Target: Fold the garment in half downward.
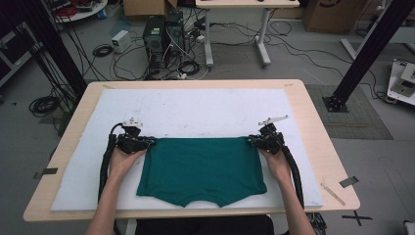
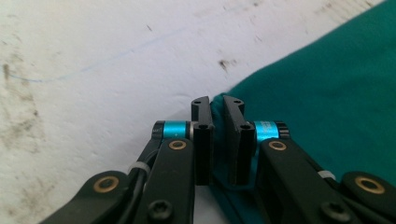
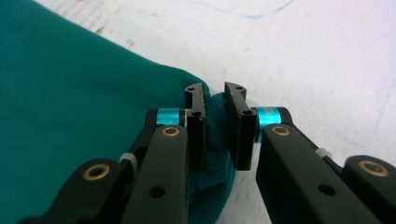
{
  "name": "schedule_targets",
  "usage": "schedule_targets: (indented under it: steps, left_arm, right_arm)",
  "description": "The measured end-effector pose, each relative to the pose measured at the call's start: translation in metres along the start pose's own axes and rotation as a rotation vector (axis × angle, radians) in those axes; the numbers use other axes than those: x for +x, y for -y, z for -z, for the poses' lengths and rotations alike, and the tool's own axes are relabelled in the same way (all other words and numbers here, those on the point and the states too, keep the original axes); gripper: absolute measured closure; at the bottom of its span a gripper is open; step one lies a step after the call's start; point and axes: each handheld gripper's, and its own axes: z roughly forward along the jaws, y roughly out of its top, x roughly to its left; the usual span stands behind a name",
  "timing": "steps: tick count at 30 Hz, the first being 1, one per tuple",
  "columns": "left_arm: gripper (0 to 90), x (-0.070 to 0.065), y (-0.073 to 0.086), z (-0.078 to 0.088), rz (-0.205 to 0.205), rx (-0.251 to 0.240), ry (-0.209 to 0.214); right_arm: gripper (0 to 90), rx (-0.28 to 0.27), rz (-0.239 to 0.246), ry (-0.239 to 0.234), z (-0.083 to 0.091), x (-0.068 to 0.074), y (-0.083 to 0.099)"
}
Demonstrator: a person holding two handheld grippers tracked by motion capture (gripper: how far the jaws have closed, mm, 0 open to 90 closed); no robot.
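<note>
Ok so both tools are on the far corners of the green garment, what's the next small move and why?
Probably lift both corners together. The left tool and right tool each pinch a far corner of the green garment, which lies flat on the white mat, so an even lift keeps the edge taut.

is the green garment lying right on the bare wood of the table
No, in the high view the green garment lies on a white sheet that covers most of the wooden table.

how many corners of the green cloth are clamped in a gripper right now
2. The left gripper is shut on the far left corner of the green cloth; the right gripper is shut on its far right corner. The near corners lie free on the white mat.
</note>
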Motion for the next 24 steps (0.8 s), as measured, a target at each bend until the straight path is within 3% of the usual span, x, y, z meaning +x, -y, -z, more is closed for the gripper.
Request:
schedule_targets:
  steps: [3,6,8,10,11,12,14,16,19,20,24]
  left_arm:
    - [83.0,-0.002,-0.007,-0.005,-0.020,-0.011,-0.039]
    - [82.9,-0.002,-0.007,-0.016,-0.016,-0.016,-0.062]
    - [81.1,0.000,-0.006,-0.016,-0.008,-0.024,-0.062]
    - [68.3,-0.002,-0.005,-0.010,-0.020,-0.034,-0.099]
    - [59.9,-0.003,-0.004,-0.008,-0.020,-0.041,-0.098]
    - [55.2,-0.004,-0.002,-0.005,-0.017,-0.055,-0.092]
    - [47.4,-0.007,0.003,0.006,-0.021,-0.081,-0.071]
    - [44.9,-0.011,0.009,0.016,-0.035,-0.092,-0.060]
    - [39.3,-0.016,0.016,0.027,-0.063,-0.098,-0.036]
    - [38.9,-0.020,0.019,0.031,-0.082,-0.121,-0.035]
    - [34.9,-0.029,0.028,0.044,-0.119,-0.151,-0.025]
  right_arm:
    - [81.7,-0.019,-0.004,0.035,-0.003,-0.004,-0.004]
    - [80.9,-0.029,-0.015,0.072,-0.007,-0.007,-0.007]
    - [72.9,-0.027,-0.025,0.084,-0.010,-0.008,-0.007]
    - [59.7,-0.024,-0.040,0.097,-0.009,-0.008,-0.006]
    - [48.3,-0.020,-0.041,0.104,-0.007,-0.007,-0.005]
    - [43.2,-0.017,-0.052,0.106,-0.005,-0.006,-0.005]
    - [37.8,-0.031,-0.041,0.094,0.002,-0.002,-0.003]
    - [32.7,-0.079,-0.013,0.103,0.012,0.007,0.002]
    - [28.8,-0.117,0.012,0.102,0.022,0.015,0.010]
    - [27.6,-0.126,0.015,0.100,0.024,0.017,0.012]
    - [26.5,-0.159,0.004,0.070,0.035,0.024,0.023]
